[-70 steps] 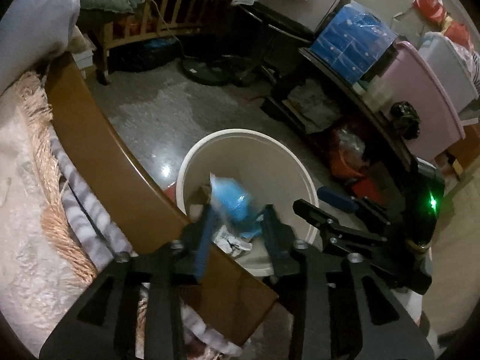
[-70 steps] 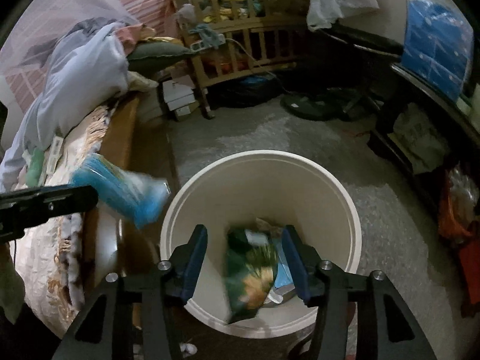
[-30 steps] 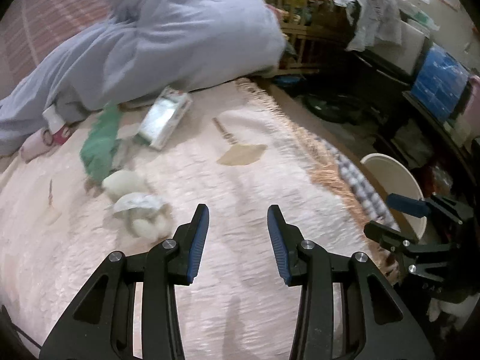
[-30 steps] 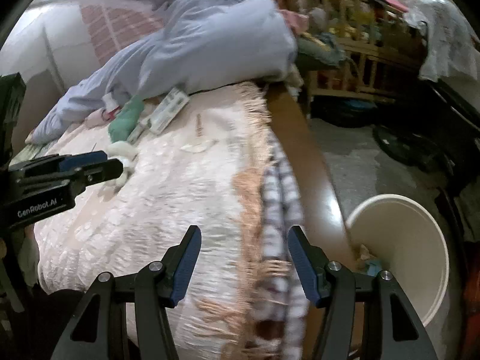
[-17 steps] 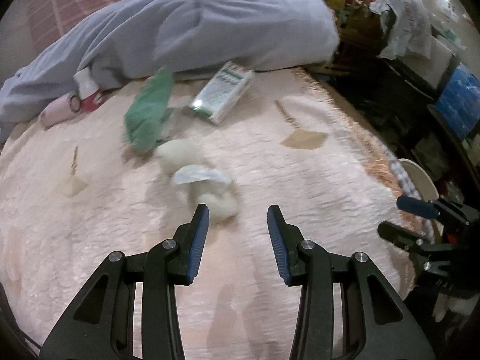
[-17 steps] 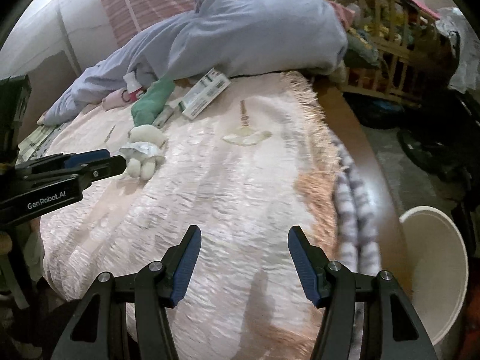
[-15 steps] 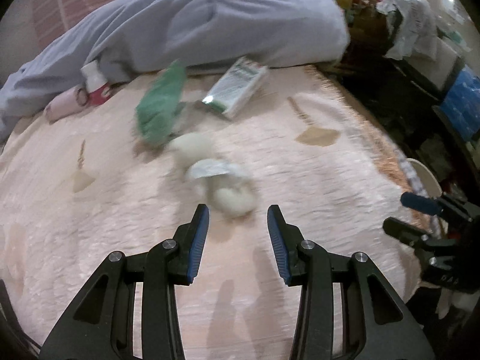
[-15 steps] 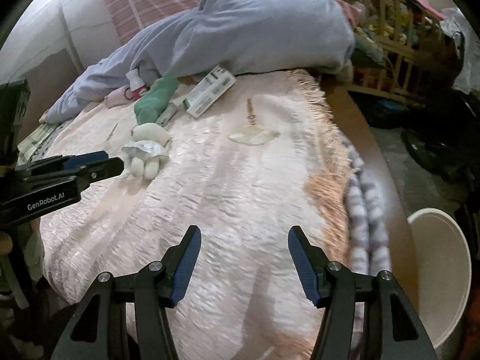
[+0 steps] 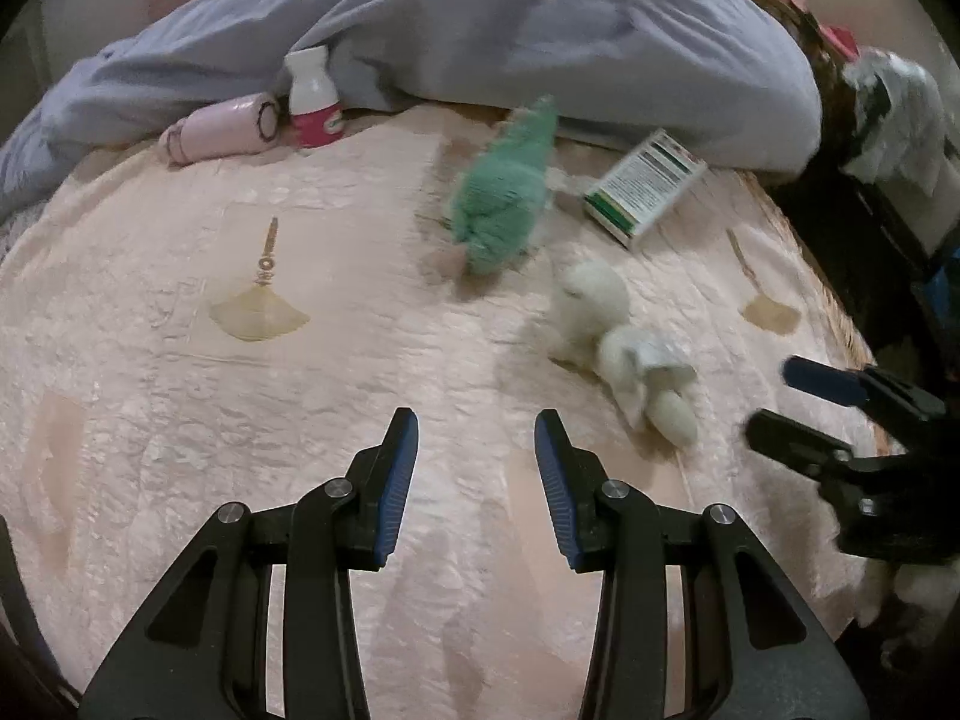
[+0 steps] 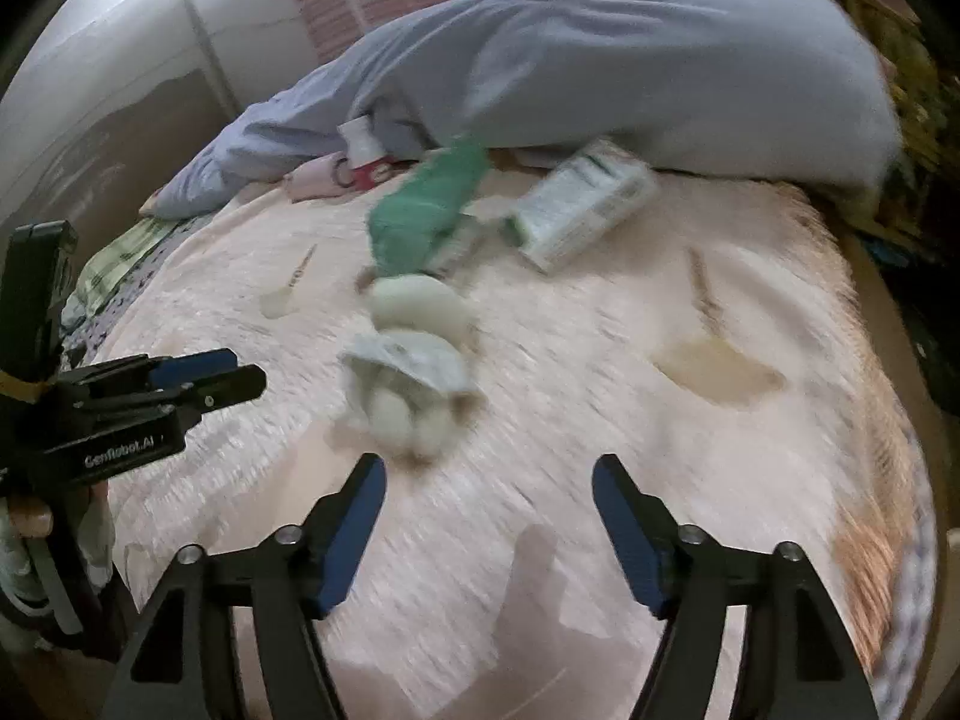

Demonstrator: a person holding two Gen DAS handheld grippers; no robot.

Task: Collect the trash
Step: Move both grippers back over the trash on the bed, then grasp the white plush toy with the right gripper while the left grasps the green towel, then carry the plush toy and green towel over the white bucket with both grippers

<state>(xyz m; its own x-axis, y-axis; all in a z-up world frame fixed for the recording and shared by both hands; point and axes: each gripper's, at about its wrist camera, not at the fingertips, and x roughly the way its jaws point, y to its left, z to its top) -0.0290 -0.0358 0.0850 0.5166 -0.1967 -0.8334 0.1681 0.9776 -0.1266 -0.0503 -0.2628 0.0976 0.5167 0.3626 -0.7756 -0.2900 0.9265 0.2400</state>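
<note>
Both grippers hover over a pink bedspread (image 9: 180, 420). A crumpled white wrapper with pale wads (image 9: 642, 372) lies ahead and right of my open, empty left gripper (image 9: 476, 438). In the right wrist view the same wrapper and wads (image 10: 408, 372) lie just ahead and left of my open, empty right gripper (image 10: 489, 480). A green cloth (image 9: 510, 204) and a white and green box (image 9: 645, 189) lie farther back. A small white and pink bottle (image 9: 312, 99) and a pink roll (image 9: 222, 129) rest against the blue blanket (image 9: 540, 24).
The blue blanket is heaped along the far side of the bed. The bed's fringed edge (image 10: 870, 480) runs along the right. The left gripper shows at the left of the right wrist view (image 10: 198, 378). Dark furniture stands beyond the bed at the right (image 9: 900, 180).
Both grippers dropped their trash in the white bin, opened, and swung left over the bed. In the last half second both have moved closer to the crumpled wrapper.
</note>
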